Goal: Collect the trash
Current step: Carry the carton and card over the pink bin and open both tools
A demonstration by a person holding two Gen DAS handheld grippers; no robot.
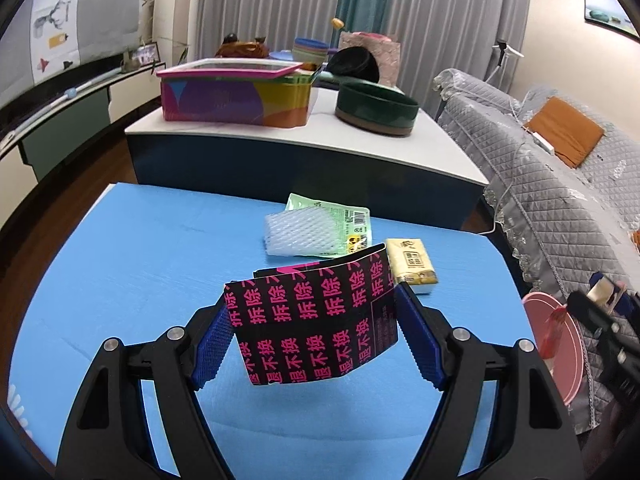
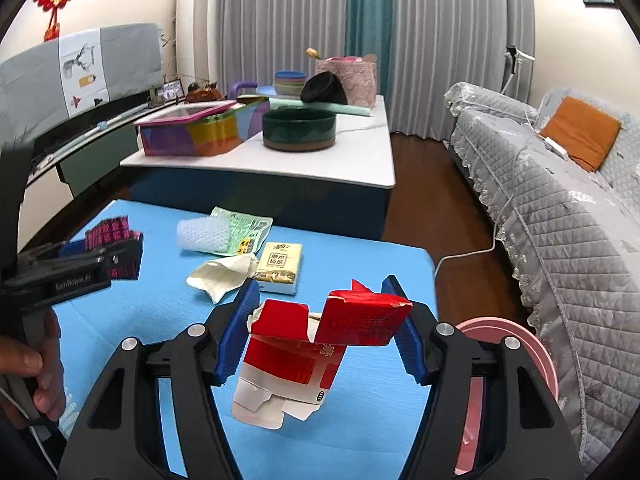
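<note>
Trash in both grippers, both lifted clear of the blue bench (image 1: 120, 248).

Left gripper (image 1: 314, 336): fingers (image 1: 212, 344) set wide, clamped on the two side edges of a black card sleeve (image 1: 316, 320), lower centre of the left wrist view. Sleeve is folded, bowed between the pads, printed all over with pink characters. Same gripper shows at the left edge of the right wrist view, a hand (image 2: 28, 376) on its handle.

Right gripper (image 2: 324, 332): fingers (image 2: 236, 336) also fairly wide, gripping a torn red-and-white carton (image 2: 304, 356), lower centre of the right wrist view. Carton is crushed and ripped open, red top flaps splayed between the pads, white bottom hanging below them.

On the bench behind, centre frame:
- white foam net (image 1: 296, 232) lying on a green wrapper (image 1: 352, 220)
- yellow tissue pack (image 1: 412, 266) just right of them
- crumpled white paper (image 2: 224, 274) touching the tissue pack's left side

Pink bin (image 2: 520, 344) at lower right, beside the bench edge, next to the grey quilted sofa (image 2: 560, 220).
</note>
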